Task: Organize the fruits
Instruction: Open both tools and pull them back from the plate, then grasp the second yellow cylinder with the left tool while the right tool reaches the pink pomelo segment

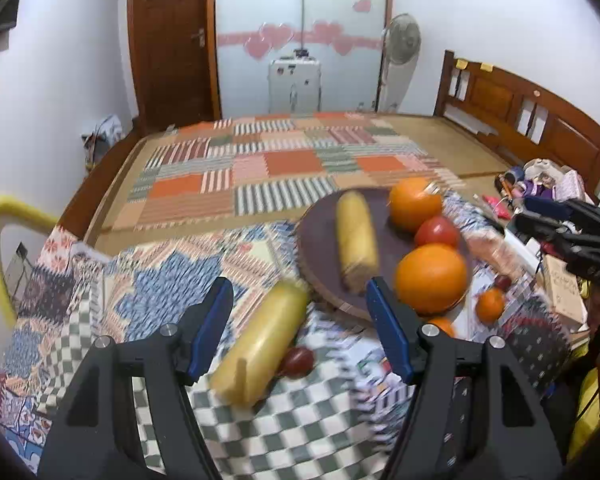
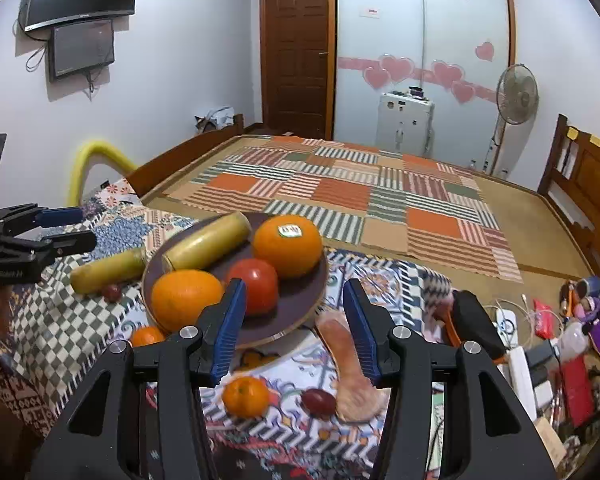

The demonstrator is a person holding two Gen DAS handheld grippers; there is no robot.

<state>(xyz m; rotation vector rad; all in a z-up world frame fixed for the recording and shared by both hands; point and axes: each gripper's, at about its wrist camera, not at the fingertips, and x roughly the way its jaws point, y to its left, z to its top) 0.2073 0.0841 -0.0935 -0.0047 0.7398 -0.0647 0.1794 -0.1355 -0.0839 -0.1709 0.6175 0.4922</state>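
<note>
Both tongs stand parted with nothing between the pads: the left tongs hover over the cloth just left of the plate, and the right tongs hover at the plate's near edge.

On the plate lie four fruits: two large oranges, one with a sticker at the far side and one at the near left, a red tomato between them, and one yellow banana piece at the far left.

Off the plate, a second banana piece lies just left of it, touching a small dark red fruit. Near the plate's front edge sit two small tangerines, another dark red fruit and a pale orange sweet potato, which runs along the inner side of the right tongs' right finger. Right of the plate is a clutter of cables, packets and toys.
</note>
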